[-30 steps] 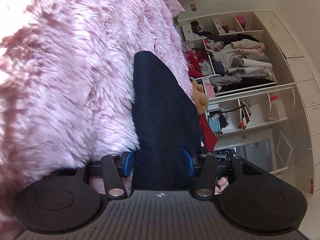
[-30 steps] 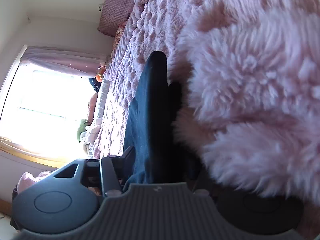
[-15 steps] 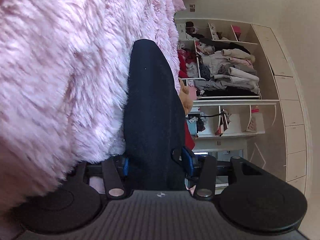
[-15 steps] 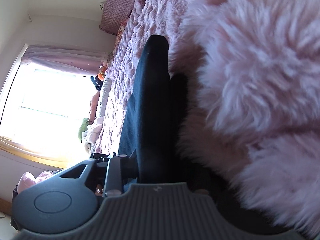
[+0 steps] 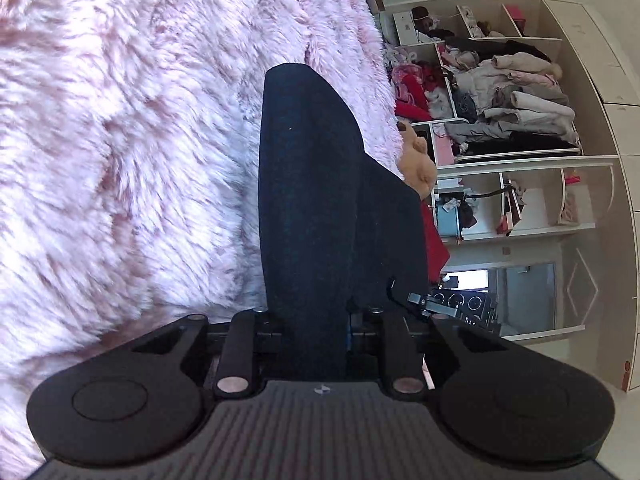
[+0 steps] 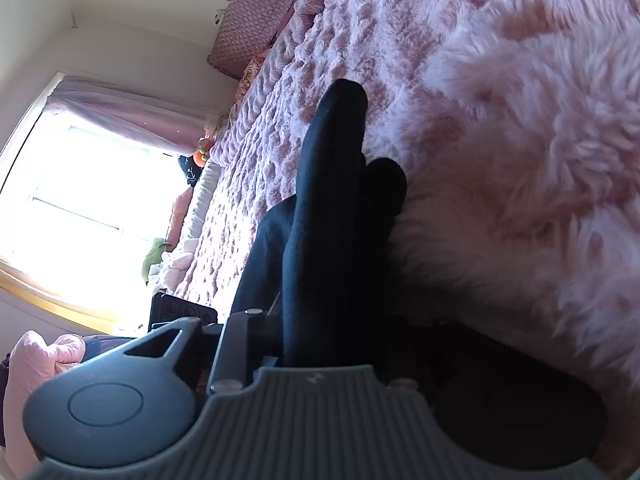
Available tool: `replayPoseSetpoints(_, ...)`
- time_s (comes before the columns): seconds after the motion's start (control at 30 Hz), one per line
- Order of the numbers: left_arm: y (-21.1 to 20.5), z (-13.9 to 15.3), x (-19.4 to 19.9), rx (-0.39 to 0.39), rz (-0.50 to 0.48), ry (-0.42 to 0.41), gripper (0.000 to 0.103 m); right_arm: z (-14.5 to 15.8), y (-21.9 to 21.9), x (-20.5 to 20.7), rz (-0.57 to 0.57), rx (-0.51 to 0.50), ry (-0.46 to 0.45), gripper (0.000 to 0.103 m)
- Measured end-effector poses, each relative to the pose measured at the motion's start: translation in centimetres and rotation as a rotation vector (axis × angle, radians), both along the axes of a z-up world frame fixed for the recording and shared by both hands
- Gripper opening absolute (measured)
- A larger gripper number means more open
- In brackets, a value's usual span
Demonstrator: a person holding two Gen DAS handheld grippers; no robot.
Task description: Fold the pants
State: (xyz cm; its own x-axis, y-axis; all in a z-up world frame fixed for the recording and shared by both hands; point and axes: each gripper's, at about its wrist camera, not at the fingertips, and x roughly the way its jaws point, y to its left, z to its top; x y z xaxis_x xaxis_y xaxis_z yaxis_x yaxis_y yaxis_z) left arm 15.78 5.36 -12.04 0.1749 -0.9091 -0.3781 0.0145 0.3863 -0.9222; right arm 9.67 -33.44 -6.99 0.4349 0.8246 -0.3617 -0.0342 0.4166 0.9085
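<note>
Left wrist view: my left tongs (image 5: 314, 320) are clenched on a thick fold of the dark pants (image 5: 308, 184), which run forward from the jaws across the fluffy pink blanket (image 5: 120, 140).
Right wrist view: my right tongs (image 6: 320, 332) grasp another part of the same pants (image 6: 332, 200); several layers stand stacked between the jaws.
Where the pants are: on the bed, near its side edge toward the shelves, the gripped end raised off the blanket, I judge.
Step in hand: carrying a held edge over to make the fold.
Doing it well: I would keep both tongs level and evenly apart, so the edge stays taut and lands square on the layer below, and release only once the cloth lies flat.
Risk: long pile may drag the fabric and skew the crease.
Surface: soft, deep fur; nothing firm to press against.
Room: open shelves (image 5: 520, 92) crammed with clothes, a bright curtained window (image 6: 92, 200), a quilted pink pillow (image 6: 256, 20) at the bed's far end.
</note>
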Motion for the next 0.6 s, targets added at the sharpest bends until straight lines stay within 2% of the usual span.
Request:
replayPoseSetpoints(0.27, 2.9, 1.7, 0.0, -0.007, -0.035, -0.039, 0.023, 1.3, 3.4, -0.5, -0.025, 0.032, -0.059, 0.023)
replayPoseSetpoints(0.43, 6.7, 2.6, -0.3, -0.056, 0.029, -0.062, 0.025, 1.8, 6.8, 0.4, -0.028, 0.092, -0.092, 0.023)
replayPoseSetpoints(0.6, 11.0, 4.0, -0.2, -0.062, 0.094, -0.098, 0.025, 2.3, 11.0, 2.2, -0.03, 0.143, -0.108, 0.023)
